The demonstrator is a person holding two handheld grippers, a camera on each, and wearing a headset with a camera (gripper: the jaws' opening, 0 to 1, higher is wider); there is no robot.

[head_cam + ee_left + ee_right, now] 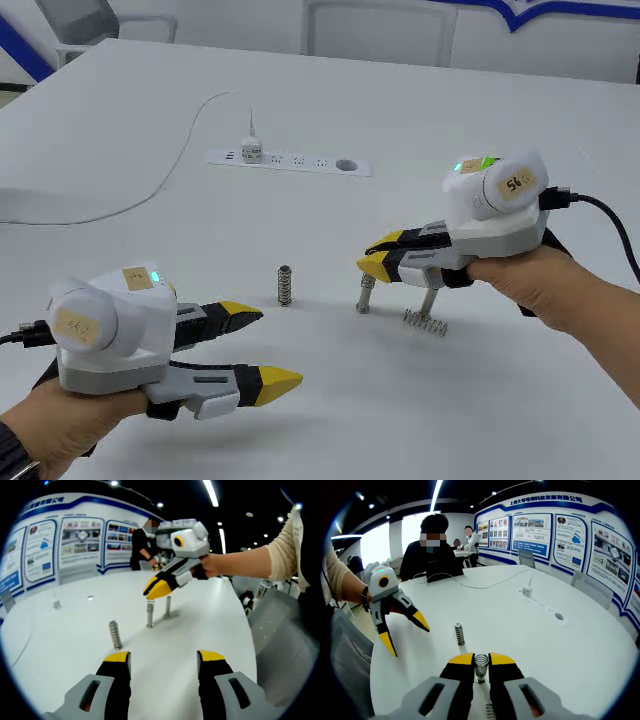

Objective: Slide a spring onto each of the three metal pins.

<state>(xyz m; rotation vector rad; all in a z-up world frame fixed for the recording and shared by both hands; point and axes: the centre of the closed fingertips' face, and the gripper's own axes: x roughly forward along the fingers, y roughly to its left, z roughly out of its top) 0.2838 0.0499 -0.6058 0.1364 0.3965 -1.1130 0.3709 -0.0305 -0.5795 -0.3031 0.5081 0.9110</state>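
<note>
Right gripper [481, 659] jaws clasp spring [481, 666] over pin [367, 298].

Desk [420, 110]: power strip [290, 160] lies at the back. Three pins stand in a row nearer the person: left pin [285, 270] with a fitted spring [285, 290] around it, middle pin [366, 296], right pin [429, 300]. A loose spring [424, 322] lies just in front of the right pin. Right tool [372, 255] sits over the middle pin's top with a gripped spring [480, 664] between its jaws, seemingly on that pin (tip hidden); left tool [280, 347] hangs front-left, well apart from the row.
</note>
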